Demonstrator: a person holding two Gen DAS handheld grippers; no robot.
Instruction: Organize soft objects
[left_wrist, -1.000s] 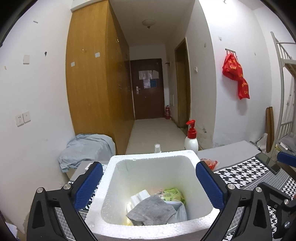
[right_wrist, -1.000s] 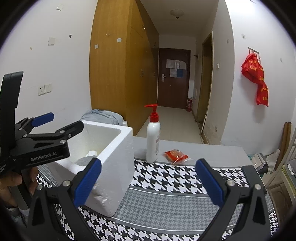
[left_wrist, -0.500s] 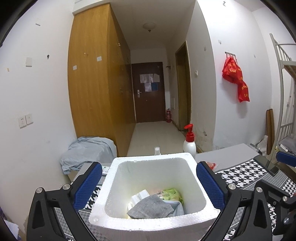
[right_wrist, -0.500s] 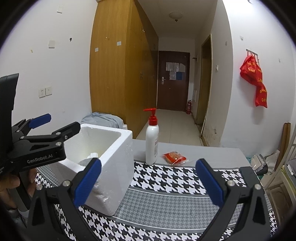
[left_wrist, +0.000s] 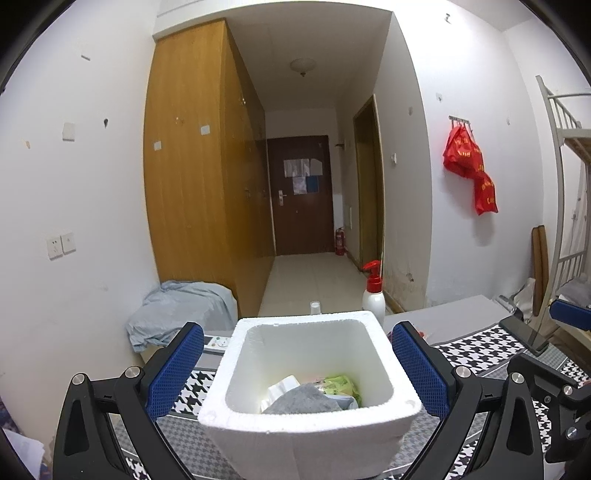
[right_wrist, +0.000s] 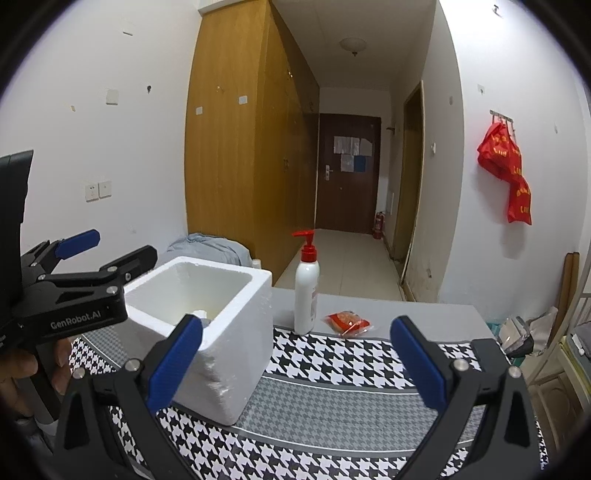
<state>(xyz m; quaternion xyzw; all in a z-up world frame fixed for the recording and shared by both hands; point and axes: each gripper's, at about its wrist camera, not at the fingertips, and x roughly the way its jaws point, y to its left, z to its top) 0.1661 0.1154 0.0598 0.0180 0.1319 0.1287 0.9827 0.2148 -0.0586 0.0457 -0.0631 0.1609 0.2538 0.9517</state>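
A white foam box (left_wrist: 310, 417) stands on the houndstooth cloth; it also shows in the right wrist view (right_wrist: 207, 332). Inside lie a grey cloth (left_wrist: 301, 400), a green packet (left_wrist: 338, 384) and white folded items (left_wrist: 282, 386). My left gripper (left_wrist: 295, 373) is open and empty, its blue pads either side of the box and above its front rim. My right gripper (right_wrist: 295, 365) is open and empty, above the cloth to the right of the box. The left gripper also shows at the left of the right wrist view (right_wrist: 74, 295).
A white pump bottle with a red top (right_wrist: 306, 291) and a small red packet (right_wrist: 347, 322) sit on the grey table behind the cloth (right_wrist: 332, 398). A phone (left_wrist: 524, 334) lies at the right. A grey-blue bundle (left_wrist: 181, 310) lies beyond the table's left end.
The left gripper has drawn back and up from the box, so the box looks smaller and lower. The right gripper has also pulled back a little. Both stay open.
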